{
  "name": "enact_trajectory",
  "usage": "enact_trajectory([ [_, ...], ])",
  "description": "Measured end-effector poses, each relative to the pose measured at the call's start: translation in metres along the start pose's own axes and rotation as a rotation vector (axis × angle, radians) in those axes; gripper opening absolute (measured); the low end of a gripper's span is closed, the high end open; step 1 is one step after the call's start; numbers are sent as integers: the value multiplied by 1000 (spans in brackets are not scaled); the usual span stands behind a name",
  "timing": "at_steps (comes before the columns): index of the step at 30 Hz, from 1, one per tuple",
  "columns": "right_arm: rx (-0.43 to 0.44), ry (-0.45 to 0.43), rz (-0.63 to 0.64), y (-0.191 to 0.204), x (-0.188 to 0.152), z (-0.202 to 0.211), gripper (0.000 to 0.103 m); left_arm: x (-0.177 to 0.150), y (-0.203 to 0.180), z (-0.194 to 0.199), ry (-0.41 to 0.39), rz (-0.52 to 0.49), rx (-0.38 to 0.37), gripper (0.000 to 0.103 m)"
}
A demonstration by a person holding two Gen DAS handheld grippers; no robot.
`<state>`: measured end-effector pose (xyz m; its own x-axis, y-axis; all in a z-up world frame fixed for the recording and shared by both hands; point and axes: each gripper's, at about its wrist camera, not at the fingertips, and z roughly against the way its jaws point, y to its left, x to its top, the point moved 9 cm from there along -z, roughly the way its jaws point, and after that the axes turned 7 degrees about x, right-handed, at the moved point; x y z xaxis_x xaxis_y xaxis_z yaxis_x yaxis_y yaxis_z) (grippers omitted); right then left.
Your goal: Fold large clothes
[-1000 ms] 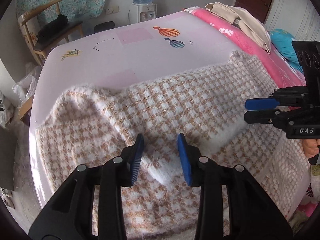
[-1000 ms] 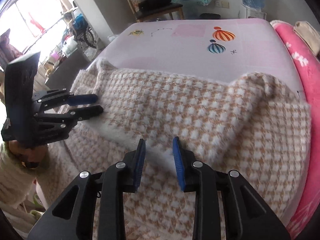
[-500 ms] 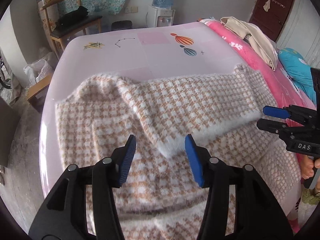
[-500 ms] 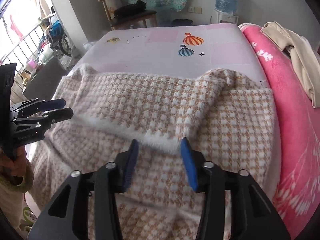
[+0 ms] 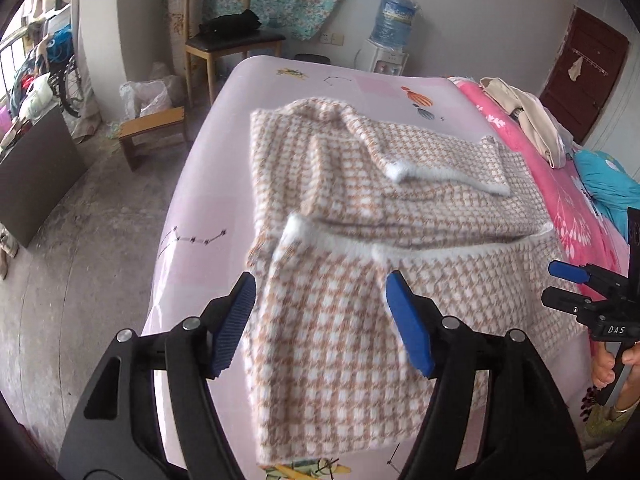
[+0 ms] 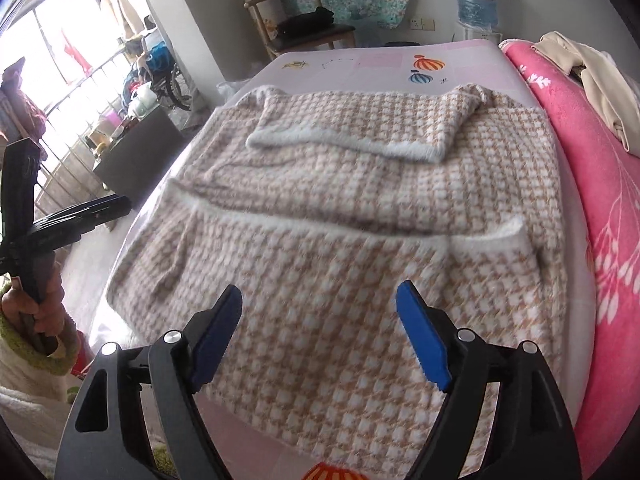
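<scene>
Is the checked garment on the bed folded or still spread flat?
Partly folded: the checked garment has two white-trimmed edges doubled over it, lying on the bed.

Both tools opening, nothing gripped

Left tool [image 5: 320, 320] angled down, jaws opening, blue pads [image 5: 408, 330] apart and pressing on nothing. Right tool [image 6: 318, 330] angled down too, jaws opening wide, empty. A hand [image 6: 34, 308] holds the left tool's handle; fingers [image 5: 608, 364] hold the right's.

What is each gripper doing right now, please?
Left gripper: fingers opening, empty above the checked garment.
Right gripper: fingers opening, empty above the garment.
</scene>
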<state>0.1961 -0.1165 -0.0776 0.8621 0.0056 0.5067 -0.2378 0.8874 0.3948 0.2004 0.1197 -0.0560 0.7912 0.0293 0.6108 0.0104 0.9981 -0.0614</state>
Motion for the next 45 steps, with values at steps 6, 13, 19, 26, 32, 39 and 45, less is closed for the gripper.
enact_trajectory([
  [6,-42,58,-13,-5,-22,-19,78,-18,14,-9,-1,39,-8,52],
  [13,-40,58,-51,-10,-23,-24,78,-10,11,-52,57,30,-78,40],
  [19,-50,63,-52,-10,-22,-25,78,-5,9,-76,106,31,-141,40],
  [26,-46,67,-53,-11,-23,-27,78,2,2,-68,123,104,-374,40],
  [32,-44,64,-57,-12,-22,-29,79,0,7,-82,162,152,-356,36],
  [39,-32,59,-56,-13,-24,-29,79,-2,-7,-74,156,73,-310,36],
  [45,-26,54,-55,-13,-25,-28,79,-8,-15,-77,162,-52,-96,35],
])
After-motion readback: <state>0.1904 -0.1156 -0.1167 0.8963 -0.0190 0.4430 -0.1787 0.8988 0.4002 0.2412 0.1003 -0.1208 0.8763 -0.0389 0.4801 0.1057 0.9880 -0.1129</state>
